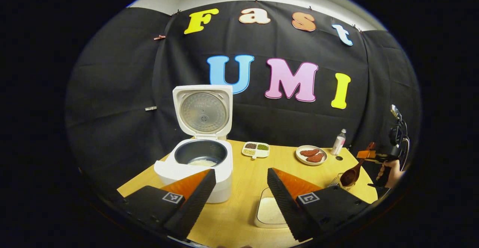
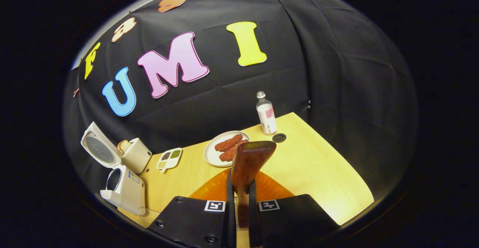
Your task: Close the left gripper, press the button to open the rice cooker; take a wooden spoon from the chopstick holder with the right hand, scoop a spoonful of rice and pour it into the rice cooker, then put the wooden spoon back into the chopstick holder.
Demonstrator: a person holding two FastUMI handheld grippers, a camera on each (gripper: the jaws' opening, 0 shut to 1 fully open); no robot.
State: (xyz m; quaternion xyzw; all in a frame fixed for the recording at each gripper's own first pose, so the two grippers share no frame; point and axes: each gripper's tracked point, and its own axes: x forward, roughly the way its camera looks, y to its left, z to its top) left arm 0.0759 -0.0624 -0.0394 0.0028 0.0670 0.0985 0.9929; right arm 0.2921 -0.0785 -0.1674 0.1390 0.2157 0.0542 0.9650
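Spoon in hand, and we're at the last leg by my reckoning! My right gripper [image 2: 242,199] has its fingers clamped on the handle of the wooden spoon [image 2: 249,162], the bowl of it standing up in front of my camera in the right gripper view. From the left gripper view I can see that same spoon out at the right edge of the tabletop [image 1: 239,214], bowl hanging down just above the wire chopstick holder [image 1: 338,182], with my hand [image 1: 393,171] behind it.

Rice cooker [image 1: 198,158] is wide open, lid standing upright, and there's a pale patch of rice at the bottom of its pot. So pressing and pouring look done to me; I judge this is the return of the spoon. The rice tray [image 1: 269,210] sits just past my left fingers, near the cooker's front corner.

Next move, as I see it: line the bowl up over the holder's mouth, lower it in, then let go so it doesn't tip the holder.

My left gripper [image 1: 239,199] hangs low over the near tabletop, fingers spread wide apart, holding nothing, pointed between cooker and tray. My right is tilted, looking across at the plate [image 2: 211,152] and the bottle [image 2: 265,115].
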